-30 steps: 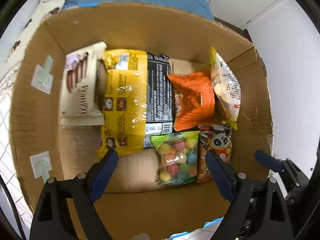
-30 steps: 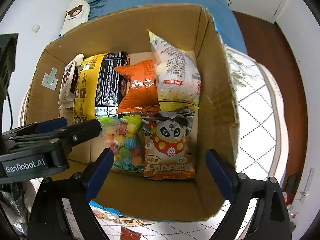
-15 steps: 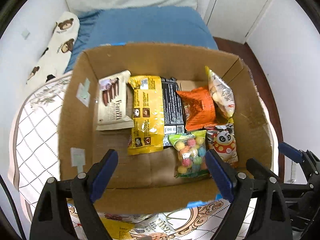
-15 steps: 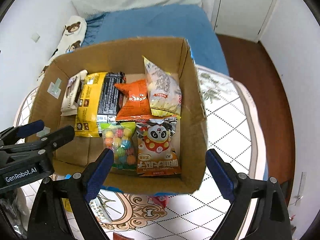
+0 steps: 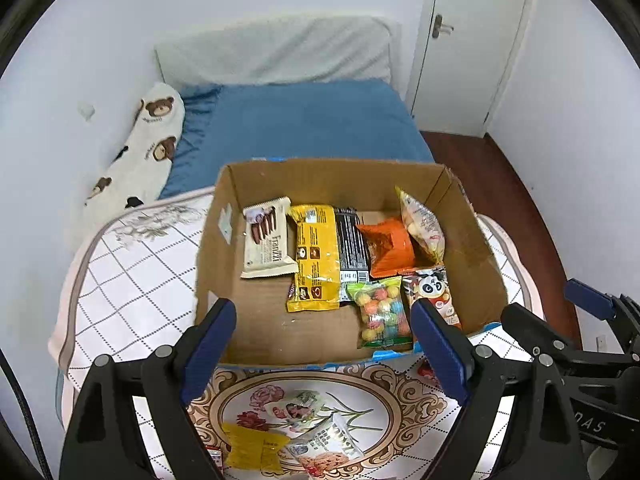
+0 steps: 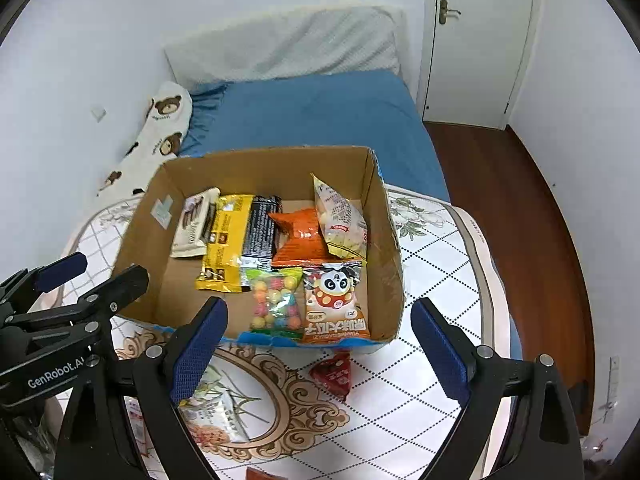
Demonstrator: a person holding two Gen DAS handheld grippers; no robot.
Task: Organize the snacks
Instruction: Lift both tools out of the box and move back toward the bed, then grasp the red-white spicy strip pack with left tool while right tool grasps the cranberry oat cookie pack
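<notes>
An open cardboard box (image 5: 478, 256) (image 6: 138, 236) sits on a patterned quilt. Inside lie a cream wafer pack (image 5: 266, 238), a yellow-black bag (image 5: 316, 260) (image 6: 230, 240), an orange bag (image 5: 388, 246) (image 6: 298, 236), a pale puff bag (image 5: 424, 224) (image 6: 342, 218), a candy-ball bag (image 5: 380, 312) (image 6: 276, 300) and a panda bag (image 5: 430, 292) (image 6: 334, 300). My left gripper (image 5: 324, 350) and right gripper (image 6: 318, 350) are both open and empty, held above the quilt in front of the box. Loose snacks lie on the quilt: a yellow pack (image 5: 252, 450), a cookie pack (image 5: 326, 450) (image 6: 212, 420), a red pack (image 6: 334, 374).
The quilt (image 5: 132, 280) (image 6: 436, 312) covers a low table in front of a blue bed (image 5: 304, 120) with a bear-print pillow (image 5: 140, 148). A white door (image 5: 472, 40) and brown floor (image 6: 516, 216) are at the right.
Both grippers have pulled back and up from over the box. The whole box, the quilt and the loose snacks in front have come into view. Jaws stay open.
</notes>
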